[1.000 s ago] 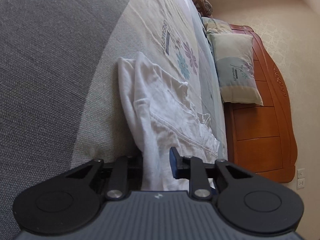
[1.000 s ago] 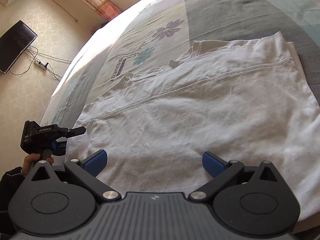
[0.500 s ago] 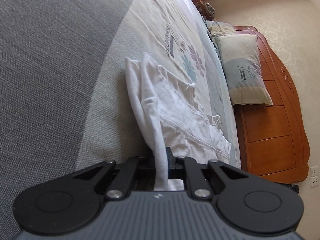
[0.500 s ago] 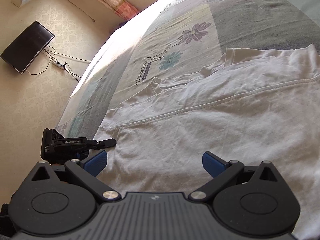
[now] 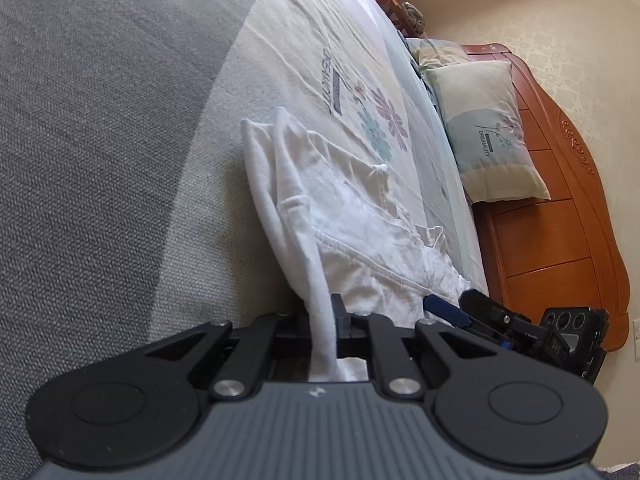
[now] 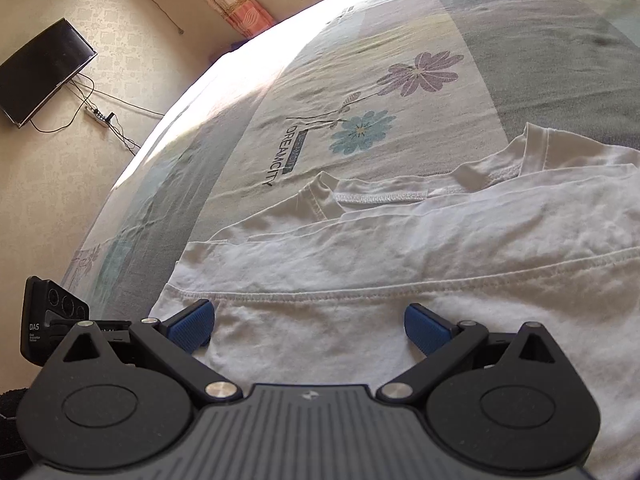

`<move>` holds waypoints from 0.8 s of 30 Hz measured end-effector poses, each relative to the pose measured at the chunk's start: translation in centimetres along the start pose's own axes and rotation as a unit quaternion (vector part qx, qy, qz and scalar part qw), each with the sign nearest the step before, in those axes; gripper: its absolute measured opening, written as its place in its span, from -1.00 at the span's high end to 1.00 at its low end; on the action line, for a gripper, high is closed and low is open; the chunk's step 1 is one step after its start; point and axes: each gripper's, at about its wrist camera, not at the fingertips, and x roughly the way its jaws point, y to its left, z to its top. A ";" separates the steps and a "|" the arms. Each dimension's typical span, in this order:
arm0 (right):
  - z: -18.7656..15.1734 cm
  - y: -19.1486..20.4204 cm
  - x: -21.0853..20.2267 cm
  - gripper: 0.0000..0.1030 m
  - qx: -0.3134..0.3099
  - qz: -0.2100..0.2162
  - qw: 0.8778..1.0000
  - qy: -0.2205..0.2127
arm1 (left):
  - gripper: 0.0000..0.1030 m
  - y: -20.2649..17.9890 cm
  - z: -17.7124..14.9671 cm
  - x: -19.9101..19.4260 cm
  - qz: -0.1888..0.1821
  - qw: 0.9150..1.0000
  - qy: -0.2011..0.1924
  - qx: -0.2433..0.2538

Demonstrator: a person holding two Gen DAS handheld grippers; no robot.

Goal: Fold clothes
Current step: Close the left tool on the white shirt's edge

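So there's a white t-shirt lying on the bed, spread mostly flat over the flowery sheet with one layer already doubled over another, the neckline and a sleeve hem peeking out along the far side; the left tool has its two fingers pressed together on a bit of the shirt's edge, and you can see the cloth rising out of the pinch in a taut ridge, so that corner is lifted off the bed rather than lying on it; makes sense if you want to carry an edge over without dragging the whole thing. The right tool is a different story; its blue pads are spread wide and hang low over the near part of the shirt, one on each side of a stretch of flat fabric, gripping nothing as far as I can tell; whether the pads actually touch the cloth I can't say. My guess is it's lining up on the same near edge so both ends go over together and the fold stays square; pulling from one corner only would skew it. You can spot each tool in the other's camera too, close together at that end of the shirt. Pillows and the wooden headboard sit well apart from it all, off at the end of the bed, so nothing's in the way.
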 end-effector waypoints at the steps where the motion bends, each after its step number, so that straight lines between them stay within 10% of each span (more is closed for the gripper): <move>1: 0.6 0.0 0.4 -1.00 -0.001 -0.012 1.000 -0.008 | 0.78 0.0 0.0 0.0 0.001 1.000 0.000 0.002; 10: 3.4 -0.4 2.0 -1.00 0.007 -0.038 0.999 -0.017 | 0.78 -0.5 -0.3 -0.3 0.011 1.000 0.003 0.011; 24: -3.3 0.6 -4.3 -1.00 0.050 -0.011 0.998 0.035 | 0.78 -2.3 -1.0 -0.7 0.056 0.998 -0.006 0.020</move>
